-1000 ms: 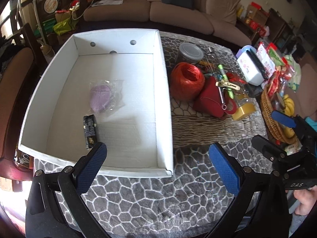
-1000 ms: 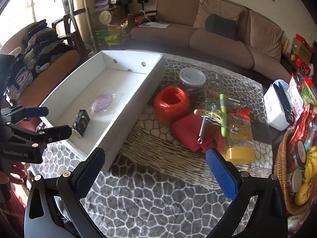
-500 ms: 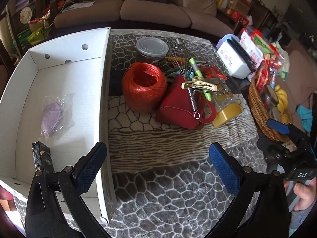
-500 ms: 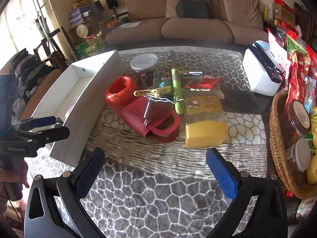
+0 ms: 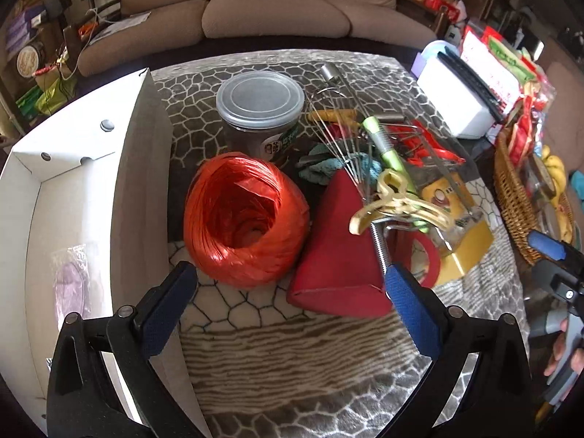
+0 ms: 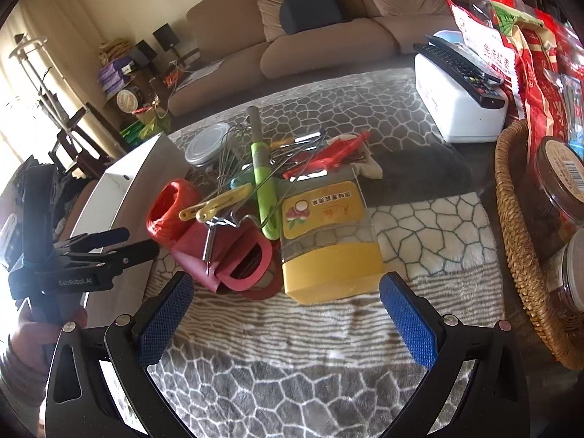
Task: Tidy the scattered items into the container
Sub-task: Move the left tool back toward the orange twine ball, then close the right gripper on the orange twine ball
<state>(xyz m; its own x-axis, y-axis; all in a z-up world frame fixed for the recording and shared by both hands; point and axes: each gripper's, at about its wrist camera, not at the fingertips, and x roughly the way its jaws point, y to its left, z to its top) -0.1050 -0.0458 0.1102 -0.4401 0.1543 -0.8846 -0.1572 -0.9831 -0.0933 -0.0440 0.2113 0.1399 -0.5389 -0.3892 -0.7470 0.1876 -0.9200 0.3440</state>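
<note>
A pile of items lies on the patterned cloth: an orange twine ball [image 5: 245, 219], a red pouch [image 5: 337, 252], a lidded jar [image 5: 260, 109], a whisk with a green handle [image 5: 387, 149], a yellow clip [image 5: 398, 204] and a yellow-capped clear box [image 6: 328, 241]. The white container [image 5: 135, 182] stands left of the pile with a purple bagged item [image 5: 71, 281] inside. My left gripper [image 5: 288, 306] is open, just short of the twine ball and the pouch. My right gripper [image 6: 286, 310] is open in front of the yellow-capped box. Neither holds anything.
A wicker basket [image 6: 518, 241] with jars and bananas stands at the right. A white box with a remote [image 6: 460, 98] on it sits at the back right beside snack bags. A sofa [image 5: 277, 11] runs behind the table. Bare cloth lies in front of the pile.
Both grippers have swung right, away from the white container, and moved in close to the pile. Both stay open.
</note>
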